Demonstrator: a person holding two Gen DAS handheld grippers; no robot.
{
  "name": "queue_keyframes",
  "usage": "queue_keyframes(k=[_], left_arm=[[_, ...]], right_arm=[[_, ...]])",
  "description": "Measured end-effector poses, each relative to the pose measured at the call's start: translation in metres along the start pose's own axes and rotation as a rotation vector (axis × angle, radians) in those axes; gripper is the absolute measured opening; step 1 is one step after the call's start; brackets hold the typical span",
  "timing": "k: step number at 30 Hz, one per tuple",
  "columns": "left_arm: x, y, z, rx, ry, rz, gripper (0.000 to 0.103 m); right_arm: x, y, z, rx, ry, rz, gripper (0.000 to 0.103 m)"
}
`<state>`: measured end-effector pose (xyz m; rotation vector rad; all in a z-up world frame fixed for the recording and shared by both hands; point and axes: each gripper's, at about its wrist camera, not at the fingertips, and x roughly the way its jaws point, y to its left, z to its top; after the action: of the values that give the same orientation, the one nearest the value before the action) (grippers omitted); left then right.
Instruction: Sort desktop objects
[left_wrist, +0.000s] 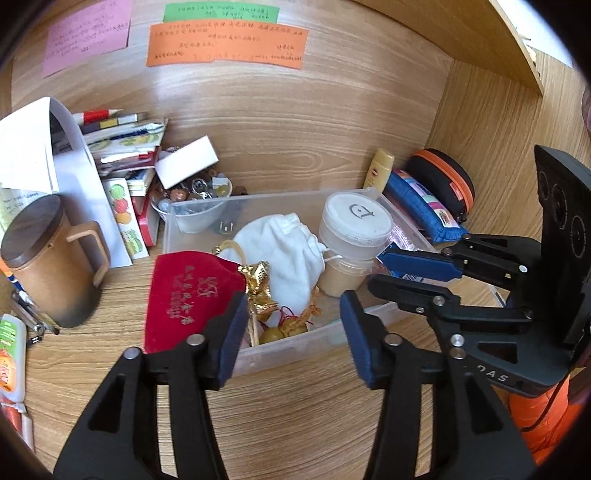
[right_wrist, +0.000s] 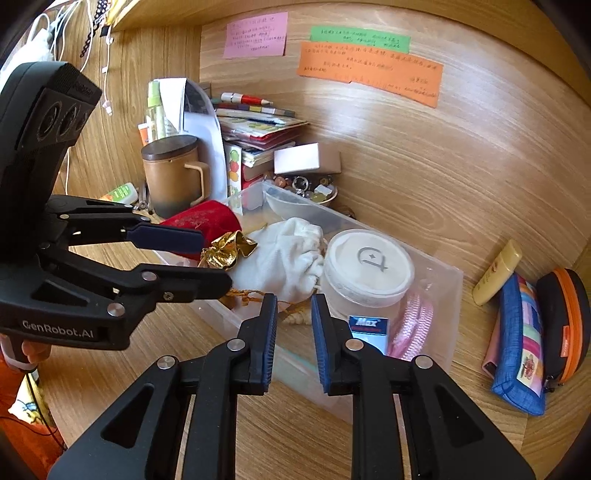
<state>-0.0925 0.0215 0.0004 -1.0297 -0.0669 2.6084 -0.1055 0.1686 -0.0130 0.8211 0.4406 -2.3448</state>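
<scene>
A clear plastic box (left_wrist: 295, 347) (right_wrist: 439, 325) stands on the wooden desk. In it lie a white cloth pouch (left_wrist: 288, 251) (right_wrist: 284, 254), a gold pouch (left_wrist: 258, 284) (right_wrist: 229, 251), a round white-lidded jar (left_wrist: 354, 225) (right_wrist: 369, 269), a small Max box (right_wrist: 369, 328) and a pink item (right_wrist: 413, 325). A red velvet pouch (left_wrist: 188, 295) (right_wrist: 207, 221) lies over the box's left edge. My left gripper (left_wrist: 293, 325) (right_wrist: 216, 258) is open and empty over the box's near edge. My right gripper (right_wrist: 293, 325) (left_wrist: 376, 269) is open and empty beside the jar.
A brown lidded mug (left_wrist: 51, 266) (right_wrist: 173, 173) stands left. Stacked books (left_wrist: 125, 147) (right_wrist: 258, 129), a white card box (left_wrist: 186, 160) and a bowl of trinkets (left_wrist: 192, 199) (right_wrist: 314, 192) sit behind. A blue pencil case (right_wrist: 521, 350), orange-black case (right_wrist: 565, 321) and yellow tube (right_wrist: 496, 277) lie right.
</scene>
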Motion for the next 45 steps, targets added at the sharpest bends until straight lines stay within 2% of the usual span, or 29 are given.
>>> queue_keyframes(k=[3, 5, 7, 11, 12, 13, 14, 19, 22, 31, 40, 45], left_arm=[[-0.005, 0.000, 0.000, -0.002, -0.009, 0.004, 0.055], [-0.009, -0.001, -0.001, -0.002, -0.017, 0.014, 0.061], [-0.014, -0.001, -0.001, -0.002, -0.032, 0.033, 0.071], [-0.025, -0.004, -0.004, -0.002, -0.059, 0.069, 0.080], [-0.027, -0.004, -0.005, -0.004, -0.063, 0.076, 0.087], [-0.030, -0.005, -0.006, -0.008, -0.072, 0.096, 0.092], [-0.033, -0.006, -0.007, -0.011, -0.080, 0.114, 0.092], [-0.048, -0.011, -0.015, -0.019, -0.121, 0.201, 0.095], [-0.055, -0.016, -0.022, -0.008, -0.135, 0.242, 0.095], [-0.078, -0.034, -0.039, -0.023, -0.207, 0.329, 0.096], [-0.083, -0.042, -0.049, -0.049, -0.229, 0.316, 0.096], [-0.084, -0.046, -0.050, -0.027, -0.239, 0.301, 0.096]], right_arm=[[-0.007, -0.002, 0.000, 0.013, -0.017, -0.008, 0.027], [-0.013, -0.003, 0.000, 0.023, -0.030, -0.018, 0.035], [-0.020, -0.003, 0.000, 0.033, -0.047, -0.033, 0.042], [-0.035, -0.003, -0.001, 0.051, -0.085, -0.083, 0.063], [-0.039, -0.003, -0.002, 0.056, -0.094, -0.096, 0.066], [-0.043, -0.002, -0.004, 0.062, -0.101, -0.107, 0.072], [-0.047, -0.002, -0.005, 0.072, -0.110, -0.124, 0.080], [-0.062, -0.002, -0.013, 0.110, -0.131, -0.178, 0.090], [-0.072, -0.001, -0.018, 0.132, -0.145, -0.209, 0.103], [-0.103, 0.012, -0.037, 0.179, -0.192, -0.241, 0.103], [-0.131, 0.015, -0.050, 0.178, -0.235, -0.269, 0.103], [-0.130, 0.015, -0.052, 0.184, -0.221, -0.286, 0.103]])
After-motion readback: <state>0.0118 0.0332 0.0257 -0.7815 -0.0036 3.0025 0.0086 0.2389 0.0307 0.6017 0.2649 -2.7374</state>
